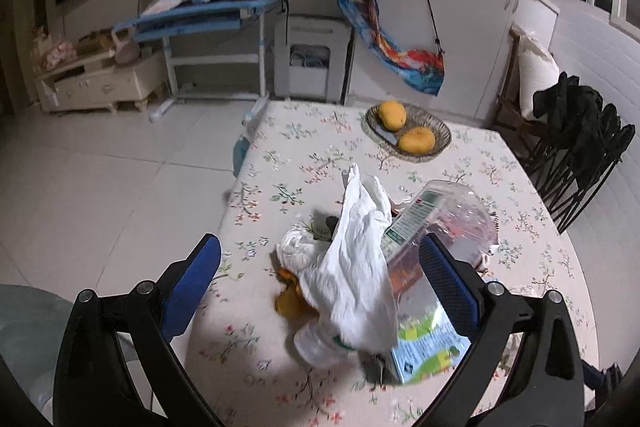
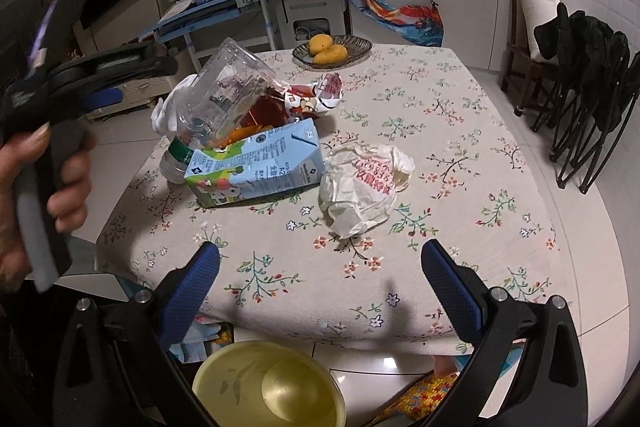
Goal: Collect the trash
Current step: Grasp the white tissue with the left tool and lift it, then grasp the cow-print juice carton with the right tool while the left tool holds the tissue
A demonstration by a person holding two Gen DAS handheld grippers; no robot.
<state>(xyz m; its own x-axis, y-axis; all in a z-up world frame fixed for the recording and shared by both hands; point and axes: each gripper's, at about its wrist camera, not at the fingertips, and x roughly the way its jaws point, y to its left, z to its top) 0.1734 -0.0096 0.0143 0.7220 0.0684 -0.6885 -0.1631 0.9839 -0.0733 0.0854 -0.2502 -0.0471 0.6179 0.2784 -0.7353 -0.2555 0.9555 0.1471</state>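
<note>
A heap of trash lies on the floral tablecloth (image 2: 440, 155). It holds a blue-green drink carton (image 2: 256, 163), a clear plastic tub (image 2: 228, 91), a red snack wrapper (image 2: 316, 95) and a plastic bottle (image 2: 176, 159). A crumpled white paper wrapper (image 2: 364, 183) lies apart to the right. My left gripper (image 1: 320, 283) hangs open above the heap, fingers either side of a white plastic bag (image 1: 360, 267), touching nothing. The carton (image 1: 424, 343), tub (image 1: 452, 215), bottle (image 1: 316, 343) and orange peel (image 1: 290, 301) lie under it. My right gripper (image 2: 322, 291) is open over the table's near edge, empty.
A yellow bin (image 2: 268, 387) stands on the floor below the near table edge. A wicker basket (image 2: 360, 45) with mangoes sits at the far side. A hand (image 2: 60, 163) grips the left gripper's handle. Dark folding chairs (image 2: 592, 75) stand to the right.
</note>
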